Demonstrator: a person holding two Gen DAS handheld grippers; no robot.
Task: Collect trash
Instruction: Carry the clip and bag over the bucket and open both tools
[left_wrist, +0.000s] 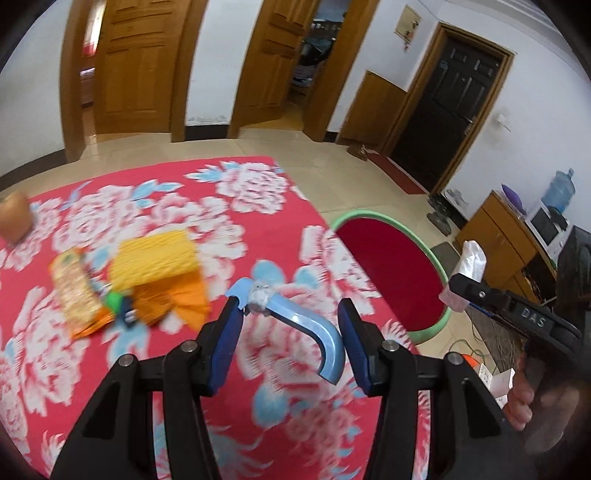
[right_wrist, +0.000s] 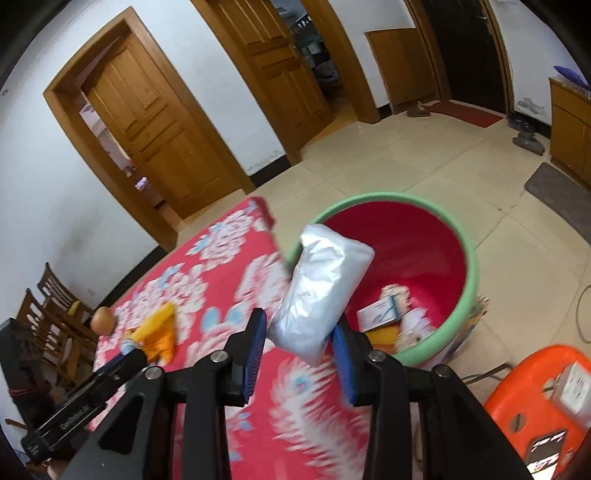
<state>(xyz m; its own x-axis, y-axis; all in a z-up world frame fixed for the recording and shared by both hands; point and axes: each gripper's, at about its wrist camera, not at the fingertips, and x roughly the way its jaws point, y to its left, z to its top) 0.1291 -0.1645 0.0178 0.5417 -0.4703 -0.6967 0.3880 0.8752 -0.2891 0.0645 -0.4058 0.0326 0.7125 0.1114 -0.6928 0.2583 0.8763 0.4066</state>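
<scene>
Onion (left_wrist: 14, 217): it sat at the far left of the red flowered tablecloth (left_wrist: 177, 373), apart from everything else you had there.

Snack packet (left_wrist: 75, 291): the flat orange wrapper lay on the cloth, right of the onion and just beside the yellow cloth (left_wrist: 157, 258).

Yellow cloth: it rested on the orange paper (left_wrist: 177, 299), with a small green and dark item, too blurred to name, at its lower left corner.

Left gripper (left_wrist: 290, 341): you had it clenched on the curved blue plastic piece (left_wrist: 314, 332), whose hooked end lay against the right pad while the other end, with a pale crumpled lump on it, sat by the left pad. It hung above the cloth, tilted downward.

Basin (right_wrist: 463, 295): the red tub with the green rim stood on the floor just off the table's right edge, and it already held a small box (right_wrist: 378, 314) and some other paper scraps.

Right gripper (right_wrist: 299, 341): you were grasping the silvery white plastic pouch (right_wrist: 321, 288) by its lower part, both blue pads pressed on it. The pouch stood up over the table edge and the basin's near rim.

Orange stool (right_wrist: 517, 402): it stood at the far right beside the basin, with a white socket block on its seat.
</scene>
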